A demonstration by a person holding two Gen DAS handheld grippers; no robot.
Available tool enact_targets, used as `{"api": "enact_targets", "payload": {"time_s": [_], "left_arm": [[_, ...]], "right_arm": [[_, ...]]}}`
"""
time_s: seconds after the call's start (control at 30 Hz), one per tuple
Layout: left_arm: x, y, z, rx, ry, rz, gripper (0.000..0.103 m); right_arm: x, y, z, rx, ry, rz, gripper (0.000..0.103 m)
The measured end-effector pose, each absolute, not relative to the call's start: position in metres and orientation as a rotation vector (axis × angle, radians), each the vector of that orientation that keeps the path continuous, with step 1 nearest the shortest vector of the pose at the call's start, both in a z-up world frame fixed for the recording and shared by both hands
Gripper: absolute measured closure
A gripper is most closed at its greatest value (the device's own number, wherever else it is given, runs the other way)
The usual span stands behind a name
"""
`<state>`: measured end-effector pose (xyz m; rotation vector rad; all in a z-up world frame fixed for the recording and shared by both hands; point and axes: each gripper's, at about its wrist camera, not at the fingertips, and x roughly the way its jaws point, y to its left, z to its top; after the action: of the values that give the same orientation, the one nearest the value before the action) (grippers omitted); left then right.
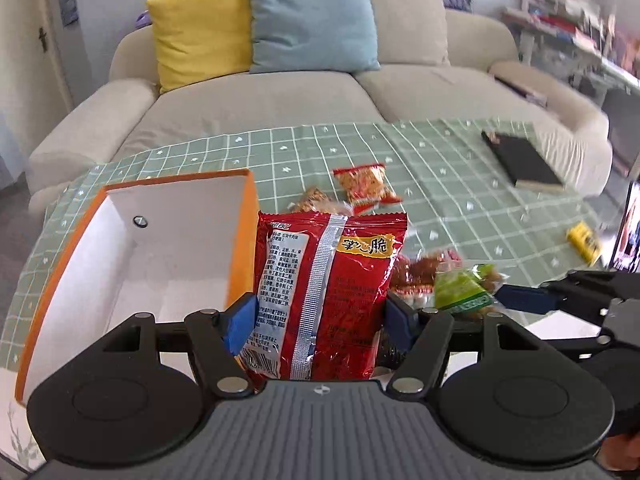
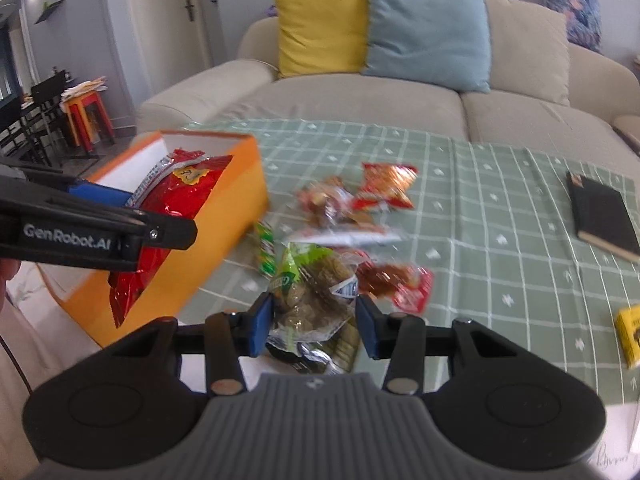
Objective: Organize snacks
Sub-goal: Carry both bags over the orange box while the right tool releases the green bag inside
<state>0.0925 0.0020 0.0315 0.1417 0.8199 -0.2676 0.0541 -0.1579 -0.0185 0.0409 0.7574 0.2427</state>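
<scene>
My left tongs (image 1: 320,316) are clamped across a large red snack bag (image 1: 332,292), lifted just beside the open orange box (image 1: 240,240) at the table's left edge. It is light, crinkly, slippery foil, best gripped across its middle. My right tongs (image 2: 314,328) are clamped on a soft green snack packet (image 2: 312,296) near the front edge. More loose packets (image 2: 360,200) crowd mid-table; a black notebook (image 2: 604,216) and a yellow box (image 2: 630,336) lie far right, well apart.

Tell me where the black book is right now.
The black book lies flat on the green checked tablecloth, at the far right in both views, near the sofa and well apart from the snacks.
</scene>
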Motion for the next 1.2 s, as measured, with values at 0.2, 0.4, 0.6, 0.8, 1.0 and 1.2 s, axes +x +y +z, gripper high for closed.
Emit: {"api": "enact_targets", "payload": {"time_s": [0.2, 0.4, 0.6, 0.8, 1.0, 1.2], "left_arm": [[0.096, 0.040, 0.053, 0.098, 0.811, -0.229, 0.026], [0.115, 0.077, 0.063, 0.092, 0.884, -0.186, 0.026], [0.137, 0.106, 0.055, 0.122, 0.994, -0.180, 0.026], [0.154, 0.138, 0.030, 0.074, 1.125, -0.186, 0.026], [0.169, 0.152, 0.009, 0.086, 1.189, -0.173, 0.026], [0.178, 0.160, -0.011, 0.113, 1.252, -0.170, 0.026]], "right_arm": [[0.065, -0.128, 0.011, 0.029, 0.713, 0.315, 0.060], [0.080, -0.082, 0.034, -0.009, 0.702, 0.438, 0.060], [0.103, -0.026, 0.040, -0.130, 0.759, 0.563, 0.060], [0.136, 0.015, 0.025, -0.238, 0.831, 0.667, 0.061], [0.155, 0.045, 0.008, -0.368, 0.879, 0.751, 0.061], [0.171, 0.059, -0.008, -0.429, 0.953, 0.801, 0.061]]}}
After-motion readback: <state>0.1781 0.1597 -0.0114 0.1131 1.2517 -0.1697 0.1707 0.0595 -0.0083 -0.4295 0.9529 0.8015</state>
